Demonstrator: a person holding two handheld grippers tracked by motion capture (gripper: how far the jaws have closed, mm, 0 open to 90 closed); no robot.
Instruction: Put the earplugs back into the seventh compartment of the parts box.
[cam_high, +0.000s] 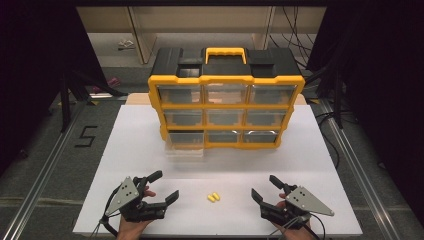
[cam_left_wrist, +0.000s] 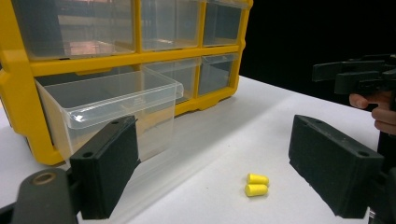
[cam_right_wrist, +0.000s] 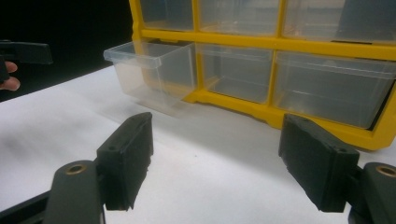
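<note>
Earplugs (cam_high: 213, 197): two, yellow, bare worktop (cam_high: 310, 165), well before drawer cabinet (cam_high: 226, 107).
Pulled drawer (cam_high: 185, 142): cabinet's bottom-left, juts out.
Left claw (cam_high: 159, 186): wide, empty, beside earplugs.
Right claw (cam_high: 265, 186): wide, empty.
Path: clear.

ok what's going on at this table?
A person holds a gripper in each hand over the white table. Left gripper and right gripper are both open and hold nothing. Two yellow earplugs lie side by side between them. Behind stands a yellow organizer; its bottom-left drawer is pulled out and looks empty, the other drawers are in.
</note>
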